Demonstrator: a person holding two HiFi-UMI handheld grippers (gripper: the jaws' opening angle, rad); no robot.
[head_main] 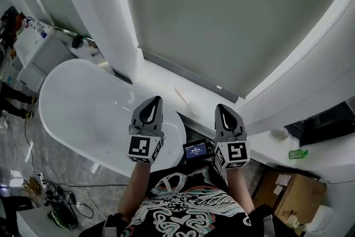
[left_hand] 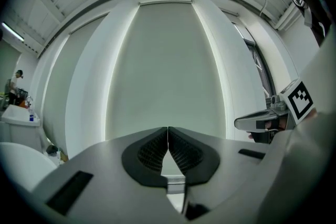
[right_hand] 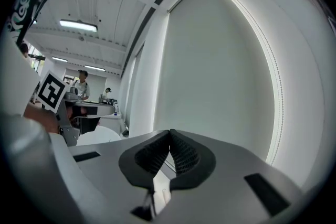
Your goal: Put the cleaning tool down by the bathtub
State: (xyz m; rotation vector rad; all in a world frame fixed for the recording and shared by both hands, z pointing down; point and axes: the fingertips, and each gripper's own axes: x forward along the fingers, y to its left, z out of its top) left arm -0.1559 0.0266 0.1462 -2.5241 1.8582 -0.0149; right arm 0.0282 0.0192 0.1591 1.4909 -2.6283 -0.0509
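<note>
The white oval bathtub lies at the lower left of the head view. A pale, slim cleaning tool rests on the white ledge behind the tub's right end, touching neither gripper. My left gripper is held up over the tub's right rim, and in its own view the left gripper has its ribbed pads pressed together with nothing between them. My right gripper is raised beside it, to the right of the tub. In its own view the right gripper is also shut and empty.
A large blind-covered window fills the wall ahead. A small lit screen sits between my arms. A green bottle stands on the right counter and a cardboard box below it. Cables lie on the floor at left, near a white cabinet.
</note>
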